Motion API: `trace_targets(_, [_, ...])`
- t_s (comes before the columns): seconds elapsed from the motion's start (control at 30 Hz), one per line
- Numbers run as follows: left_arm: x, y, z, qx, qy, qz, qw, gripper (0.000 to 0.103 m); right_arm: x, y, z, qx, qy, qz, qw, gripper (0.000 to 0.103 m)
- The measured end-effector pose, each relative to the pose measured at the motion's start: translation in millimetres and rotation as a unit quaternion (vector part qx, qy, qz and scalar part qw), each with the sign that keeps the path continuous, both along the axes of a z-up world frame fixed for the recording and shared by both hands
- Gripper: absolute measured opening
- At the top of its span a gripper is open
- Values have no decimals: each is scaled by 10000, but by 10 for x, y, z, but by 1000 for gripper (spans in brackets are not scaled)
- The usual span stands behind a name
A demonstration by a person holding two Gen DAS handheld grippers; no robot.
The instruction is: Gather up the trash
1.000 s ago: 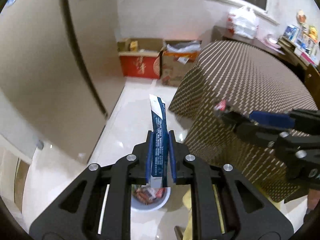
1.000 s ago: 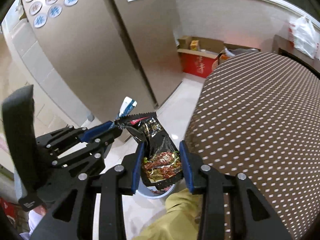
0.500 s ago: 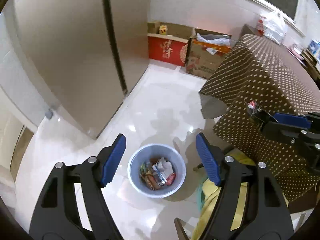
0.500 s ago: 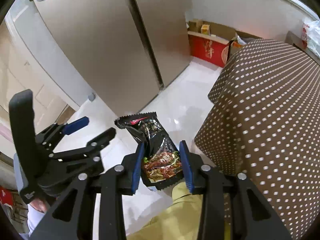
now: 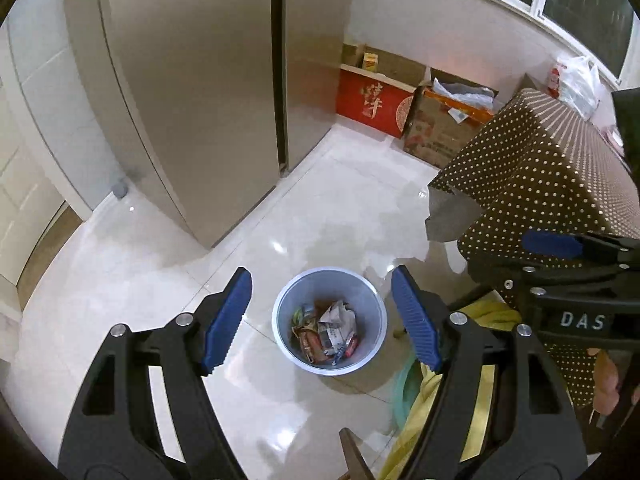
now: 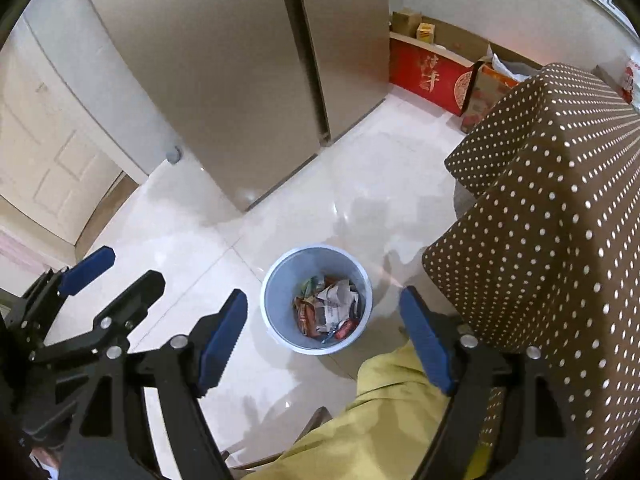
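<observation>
A pale blue trash bin (image 5: 329,320) stands on the white tiled floor, holding several crumpled wrappers (image 5: 326,334). It also shows in the right wrist view (image 6: 317,298) with the wrappers (image 6: 328,314) inside. My left gripper (image 5: 322,316) is open and empty, held high above the bin. My right gripper (image 6: 320,330) is open and empty, also above the bin. The right gripper shows at the right of the left wrist view (image 5: 560,264), and the left gripper at the left of the right wrist view (image 6: 112,284).
A table with a brown dotted cloth (image 5: 540,184) stands right of the bin. A tall beige fridge (image 5: 208,80) is behind it. Red and brown cardboard boxes (image 5: 384,100) sit by the far wall. A person's yellow-clad leg (image 6: 380,420) is below the right gripper.
My left gripper let go of the blue wrapper a second ago. My right gripper has now opened and the black snack packet is gone from it. Both views tilted down over the bin.
</observation>
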State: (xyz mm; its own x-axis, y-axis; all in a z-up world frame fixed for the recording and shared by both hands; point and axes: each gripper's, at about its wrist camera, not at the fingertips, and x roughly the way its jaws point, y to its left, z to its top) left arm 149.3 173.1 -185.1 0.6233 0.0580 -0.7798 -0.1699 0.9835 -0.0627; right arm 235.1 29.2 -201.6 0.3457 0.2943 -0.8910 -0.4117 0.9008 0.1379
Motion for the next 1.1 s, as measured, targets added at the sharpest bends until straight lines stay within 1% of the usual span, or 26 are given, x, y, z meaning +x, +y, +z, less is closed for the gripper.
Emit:
trace_targets(0.1, [-93, -69, 76, 57, -132, 37, 9999, 72, -85, -99, 93, 94, -133, -83, 9998, 77])
trace_targets(0.23, [-160, -192, 200, 11, -258, 28, 9997, 73, -236, -311, 299, 260, -401, -227, 9986, 77])
trace_targets(0.43, [-357, -379, 460, -41, -646, 126, 9978, 74, -523, -706, 655, 514, -939, -582, 9926, 77])
trace_targets(0.57, [-505, -556, 668, 88, -940, 114, 9955, 76, -752, -961, 895, 595, -1412, -795, 9850, 79])
trace_targets(0.77, [-771, -798, 981, 143, -1422, -30, 9897, 79, -1061, -1179, 1144, 659, -1907, -936, 9750, 83])
trace_targets(0.9, [-926, -998, 1151, 285, -1685, -173, 9851, 79, -1252, -1305, 1265, 789, -2141, -1029, 9682, 83])
trace_targets(1.03, [-1067, -1116, 1295, 233, -1902, -289, 9810, 82, -1422, -1519, 1389, 1047, -2342, -1305, 9577, 83])
trace_targets(1.1, [-1137, -1176, 1354, 271, -1982, -291, 9794, 82, -1501, -1618, 1435, 1142, -2435, -1433, 9524, 83])
